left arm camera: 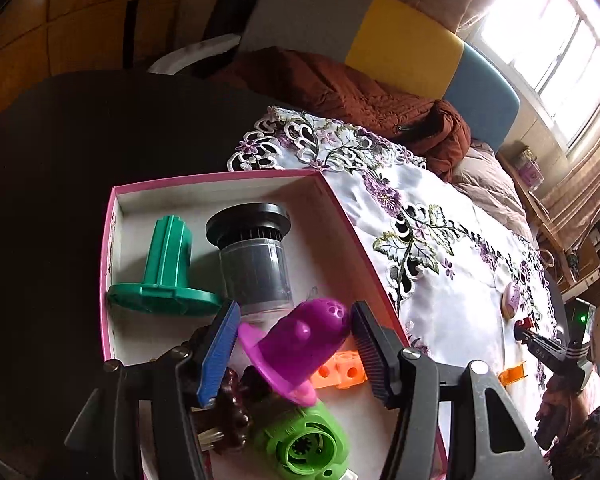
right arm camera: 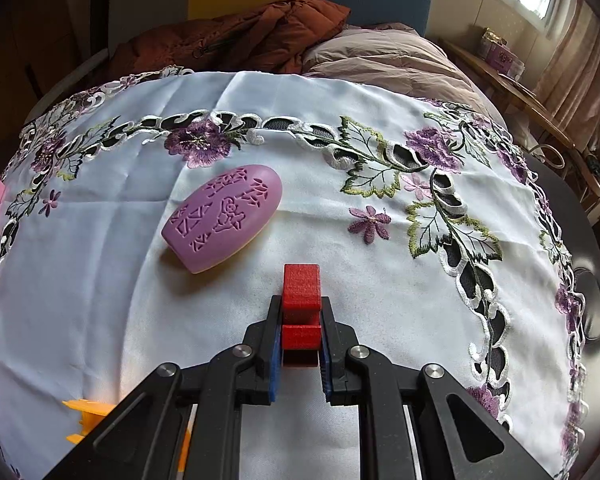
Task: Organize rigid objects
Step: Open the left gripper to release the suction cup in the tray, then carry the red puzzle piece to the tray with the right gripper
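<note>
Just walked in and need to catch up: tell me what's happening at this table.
A person with a gripper in each hand is sorting small hard items into a pink-edged box. The left gripper hangs open over the box with a purple bell-shaped piece between its fingers; whether the pads touch it is unclear. A green stand and a black cylinder already lie inside. The right gripper is shut on a red block above the embroidered cloth, near a purple oval piece.
</note>
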{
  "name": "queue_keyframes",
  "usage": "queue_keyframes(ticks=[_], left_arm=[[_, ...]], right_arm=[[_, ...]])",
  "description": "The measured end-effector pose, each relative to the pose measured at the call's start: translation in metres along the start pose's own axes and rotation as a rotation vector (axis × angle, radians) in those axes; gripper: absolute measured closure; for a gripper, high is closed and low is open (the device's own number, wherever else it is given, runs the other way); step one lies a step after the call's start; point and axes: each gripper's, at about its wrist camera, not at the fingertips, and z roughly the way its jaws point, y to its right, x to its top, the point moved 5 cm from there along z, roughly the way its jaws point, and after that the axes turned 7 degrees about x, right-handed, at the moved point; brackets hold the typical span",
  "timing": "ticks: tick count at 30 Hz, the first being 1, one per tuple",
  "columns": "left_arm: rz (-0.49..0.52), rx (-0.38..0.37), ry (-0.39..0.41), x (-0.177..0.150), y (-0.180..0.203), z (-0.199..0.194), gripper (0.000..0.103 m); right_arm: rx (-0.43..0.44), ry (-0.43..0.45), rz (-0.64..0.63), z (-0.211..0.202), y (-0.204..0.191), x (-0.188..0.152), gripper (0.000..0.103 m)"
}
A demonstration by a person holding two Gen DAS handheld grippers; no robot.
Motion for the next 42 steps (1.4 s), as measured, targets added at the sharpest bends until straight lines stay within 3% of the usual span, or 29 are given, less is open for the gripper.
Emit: queue_keyframes(ticks=[8, 18, 26, 42], left_arm=[[-0.031, 0.004, 0.044, -0.005, -0.007, -0.018, 0.045], [0.022, 0.108, 0.149, -0.028, -0.009, -0.063, 0.045], [0.057, 0.185, 0.140, -0.058, -0.010, -0.075, 0.045], [0.050, 0.212, 0.139, -0.074, -0.013, -0.086, 0.045]], right_arm=[[-0.001, -0.001, -0.002, 0.000, 0.000, 0.000, 0.087], [-0.008, 0.001, -0.013, 0.000, -0.001, 0.000, 0.088], [-0.026, 0.007, -0.032, 0.000, -0.003, 0.000, 0.088], [-0.041, 0.013, -0.050, -0.001, -0.005, -0.001, 0.088]])
